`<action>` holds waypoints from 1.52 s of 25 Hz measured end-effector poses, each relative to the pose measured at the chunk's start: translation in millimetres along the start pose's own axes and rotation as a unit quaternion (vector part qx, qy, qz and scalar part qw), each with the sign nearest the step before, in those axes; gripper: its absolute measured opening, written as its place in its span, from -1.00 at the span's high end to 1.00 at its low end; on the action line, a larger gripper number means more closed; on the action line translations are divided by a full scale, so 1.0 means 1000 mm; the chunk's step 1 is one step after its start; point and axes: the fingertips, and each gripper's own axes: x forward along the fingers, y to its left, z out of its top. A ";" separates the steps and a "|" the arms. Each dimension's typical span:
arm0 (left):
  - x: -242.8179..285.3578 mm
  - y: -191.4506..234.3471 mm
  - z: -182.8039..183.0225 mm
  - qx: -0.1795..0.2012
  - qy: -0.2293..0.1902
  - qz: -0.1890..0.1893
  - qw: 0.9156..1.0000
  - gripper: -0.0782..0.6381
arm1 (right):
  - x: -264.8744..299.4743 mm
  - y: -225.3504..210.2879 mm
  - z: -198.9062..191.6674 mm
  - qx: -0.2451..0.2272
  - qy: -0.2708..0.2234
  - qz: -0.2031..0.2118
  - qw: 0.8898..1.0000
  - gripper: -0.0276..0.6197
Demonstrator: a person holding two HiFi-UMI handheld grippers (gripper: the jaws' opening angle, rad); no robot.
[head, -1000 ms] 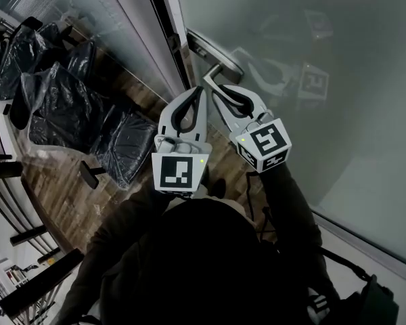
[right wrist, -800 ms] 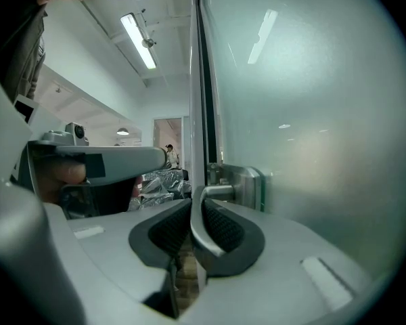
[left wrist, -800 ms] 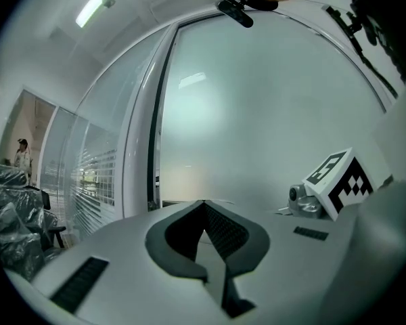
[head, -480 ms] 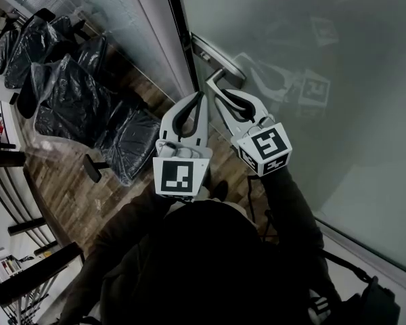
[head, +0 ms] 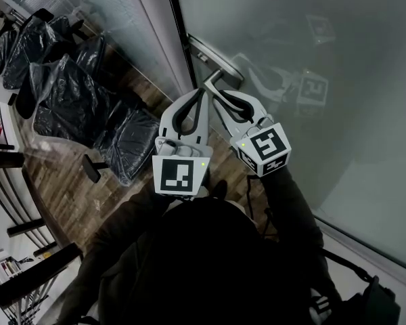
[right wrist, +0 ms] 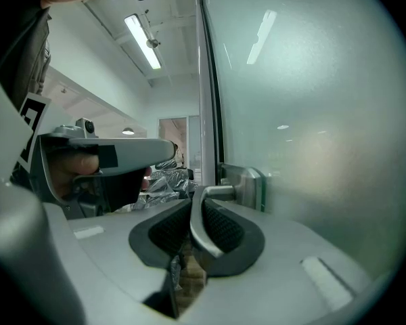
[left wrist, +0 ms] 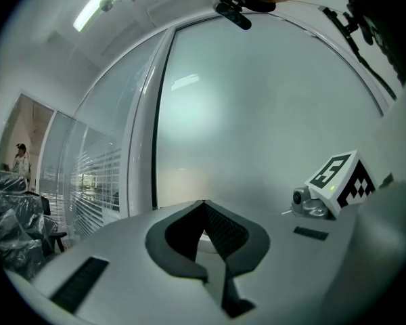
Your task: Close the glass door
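The frosted glass door (head: 311, 59) fills the right of the head view, its dark edge (head: 179, 39) next to a glass partition. A metal lever handle (head: 215, 80) sticks out from a plate on the door. My right gripper (head: 214, 92) is shut on this handle; in the right gripper view the lever (right wrist: 201, 229) runs between the ribbed pads (right wrist: 224, 229) of the right gripper (right wrist: 197, 207) to the plate (right wrist: 249, 185). Just to its left, my left gripper (head: 201, 93) is shut on nothing. In the left gripper view, the left gripper (left wrist: 204, 207) faces the door glass (left wrist: 257, 114).
Several chairs wrapped in black plastic (head: 68, 93) stand on the wooden floor (head: 61, 181) beyond the glass partition (head: 115, 19) at the left. The person's dark sleeves and body fill the bottom of the head view. A ceiling light (right wrist: 143, 42) shows above.
Both grippers keep their places and their hold. The door edge and handle have shifted slightly right and up in the head view, mostly in the first half second.
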 end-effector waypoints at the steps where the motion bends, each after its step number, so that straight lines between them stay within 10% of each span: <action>1: 0.000 0.001 0.001 0.000 0.000 0.000 1.000 0.79 | 0.000 0.000 0.001 0.001 0.000 0.000 1.000 0.74; 30: -0.005 -0.002 0.007 0.006 -0.006 0.002 1.000 0.79 | -0.003 0.013 -0.001 -0.004 0.005 0.001 1.000 0.74; 38: -0.014 0.010 0.015 0.005 -0.016 0.011 1.000 0.79 | -0.007 0.016 0.003 -0.071 0.031 0.006 0.997 0.73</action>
